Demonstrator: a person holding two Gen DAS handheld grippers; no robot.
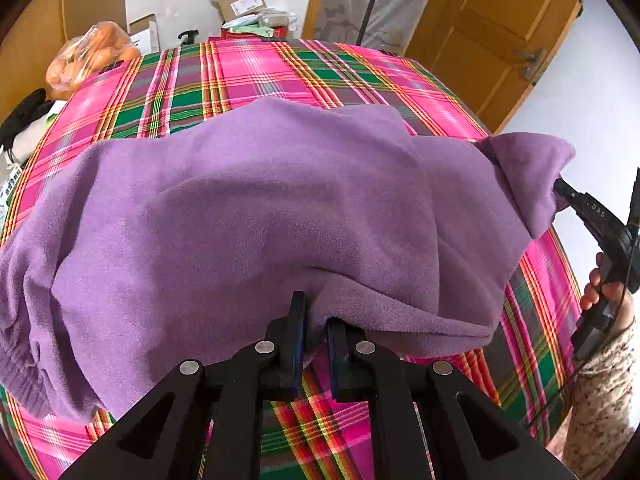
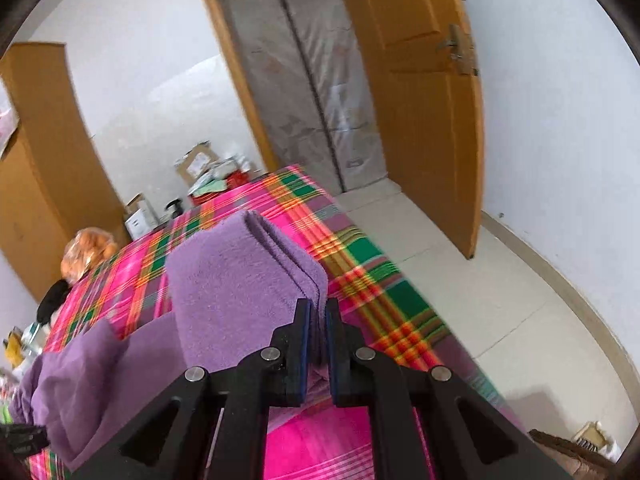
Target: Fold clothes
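Observation:
A purple fleece garment [image 1: 256,216] lies spread across a table covered with a pink, green and orange plaid cloth [image 1: 256,76]. My left gripper [image 1: 316,312] is shut on the garment's near edge, which bunches between the fingers. My right gripper [image 2: 318,312] is shut on the garment's layered right end [image 2: 244,280] and holds it lifted above the cloth. In the left wrist view the right gripper [image 1: 560,188] shows at the far right, pinching that raised corner, with the person's hand behind it.
A bag of oranges [image 1: 90,56], cardboard boxes [image 1: 240,2] and dark items [image 1: 24,116] sit at the table's far and left edges. A wooden door [image 2: 424,92] stands open on the right over a tiled floor [image 2: 480,300]. A wooden cabinet [image 2: 44,168] stands at left.

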